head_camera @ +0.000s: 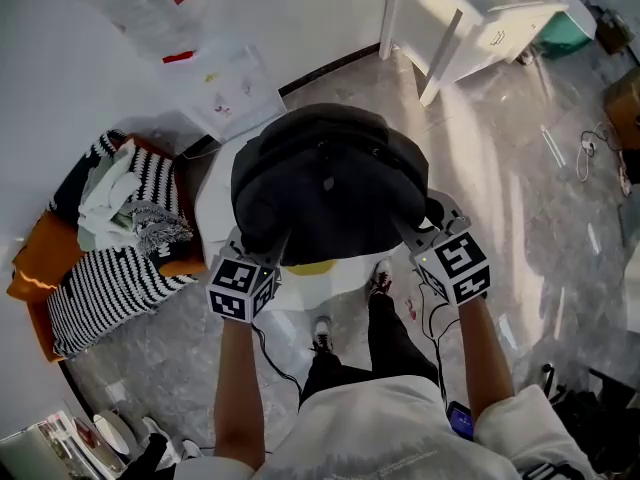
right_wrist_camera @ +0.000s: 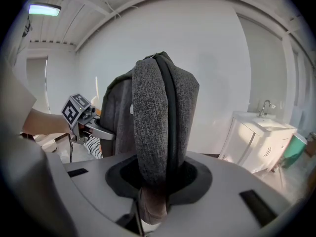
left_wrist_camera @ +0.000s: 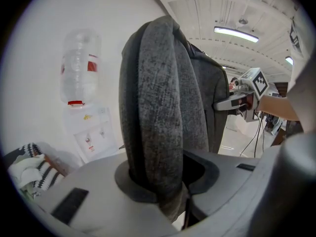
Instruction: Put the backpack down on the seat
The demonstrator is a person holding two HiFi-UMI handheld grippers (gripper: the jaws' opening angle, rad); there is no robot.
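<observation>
A dark grey backpack [head_camera: 325, 183] hangs between my two grippers, over a white seat [head_camera: 213, 213] whose surface shows at its left and below it. My left gripper [head_camera: 262, 246] is shut on a padded grey shoulder strap [left_wrist_camera: 163, 107] at the bag's lower left. The right gripper [head_camera: 415, 233] is shut on the other padded strap [right_wrist_camera: 158, 117] at the lower right. In the left gripper view the strap runs up from the left gripper [left_wrist_camera: 163, 181], with the right gripper [left_wrist_camera: 247, 90] beyond the bag. The right gripper view shows the same from the right gripper [right_wrist_camera: 158, 181], with the left gripper [right_wrist_camera: 81, 115] behind.
A pile of striped black-and-white cloth [head_camera: 110, 268] lies on an orange chair to the left. A white cabinet [head_camera: 480, 13] stands at the back right. A large water bottle [head_camera: 150, 8] is at the wall. The person's feet [head_camera: 380, 276] stand just before the seat; cables [head_camera: 595, 148] lie on the floor.
</observation>
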